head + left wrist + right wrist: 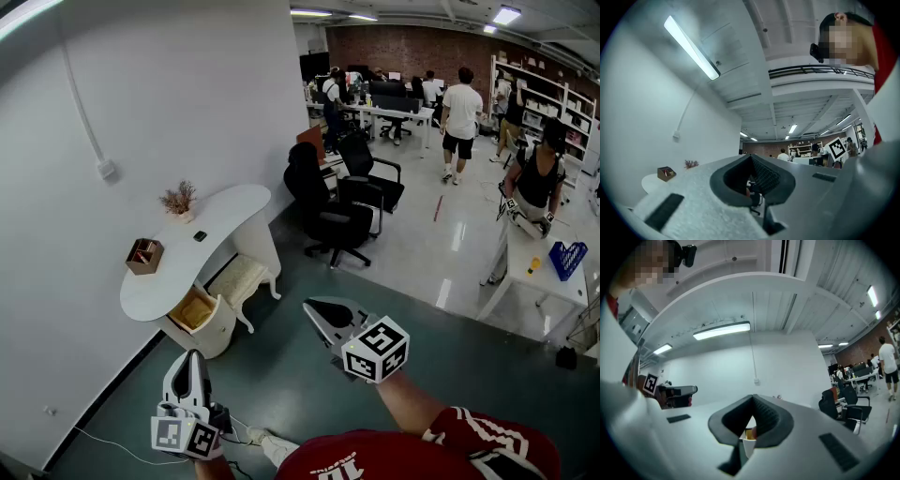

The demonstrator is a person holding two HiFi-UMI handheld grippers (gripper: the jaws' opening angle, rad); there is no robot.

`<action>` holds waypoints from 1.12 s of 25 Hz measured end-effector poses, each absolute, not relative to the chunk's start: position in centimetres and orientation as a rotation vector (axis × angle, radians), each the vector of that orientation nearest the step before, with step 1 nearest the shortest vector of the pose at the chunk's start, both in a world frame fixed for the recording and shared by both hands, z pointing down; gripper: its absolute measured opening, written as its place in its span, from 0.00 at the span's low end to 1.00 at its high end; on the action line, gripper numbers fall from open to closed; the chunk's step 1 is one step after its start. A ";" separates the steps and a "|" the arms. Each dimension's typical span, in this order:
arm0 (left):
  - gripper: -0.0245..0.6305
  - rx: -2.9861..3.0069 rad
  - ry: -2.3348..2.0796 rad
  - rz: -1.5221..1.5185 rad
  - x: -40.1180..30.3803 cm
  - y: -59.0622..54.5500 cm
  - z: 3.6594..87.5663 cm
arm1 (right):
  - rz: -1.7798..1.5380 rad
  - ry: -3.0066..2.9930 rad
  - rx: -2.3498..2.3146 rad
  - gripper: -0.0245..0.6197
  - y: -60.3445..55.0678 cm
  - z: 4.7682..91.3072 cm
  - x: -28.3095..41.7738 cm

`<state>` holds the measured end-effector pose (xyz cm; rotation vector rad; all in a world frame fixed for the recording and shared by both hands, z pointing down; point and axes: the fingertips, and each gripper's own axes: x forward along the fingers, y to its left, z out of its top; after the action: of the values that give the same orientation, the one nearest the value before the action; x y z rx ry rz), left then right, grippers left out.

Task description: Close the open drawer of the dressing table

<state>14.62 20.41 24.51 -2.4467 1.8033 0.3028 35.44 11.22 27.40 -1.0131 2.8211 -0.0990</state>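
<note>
White curved dressing table stands along the white wall, its surface bare in most places. Two black wheeled office chairs sit on the floor past its far end. White padded stool is tucked under the surface's front edge, just beside the rounded white cabinet at the near end. The task's drawer, wood-coloured inside, is in that cabinet and pulled out toward the room. Both grippers are low over the grey floor, well apart from the drawer. Right gripper: jaws together, nothing btwn them. Left gripper: jaws also together, empty. Brown open-topped box sits nr the surface's near end. Dried plant in a small pot is at the wall edge. Small dark item lies mid-surface, too small to identify.
</note>
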 end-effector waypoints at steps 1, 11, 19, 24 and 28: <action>0.04 -2.446 1.802 0.290 15.0 20.5 24.5 | -0.098 2.823 -1.018 0.04 11.4 27.4 35.7; 0.04 -2.439 1.808 0.231 17.2 21.7 25.4 | -0.127 2.838 -1.034 0.04 12.8 29.1 37.3; 0.04 -2.488 1.859 0.226 16.5 21.8 28.1 | -0.184 2.853 -1.020 0.05 12.1 31.7 36.0; 0.04 -2.484 1.875 0.261 15.0 20.4 28.8 | -0.186 2.892 -1.004 0.05 11.3 32.6 34.3; 0.04 -2.493 1.878 0.256 13.3 19.0 29.2 | -0.180 2.899 -0.991 0.05 9.9 32.2 32.5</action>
<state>13.30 18.95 29.18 -2.4934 1.8781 0.2559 32.48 9.88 32.21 -0.9914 2.8988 -0.1803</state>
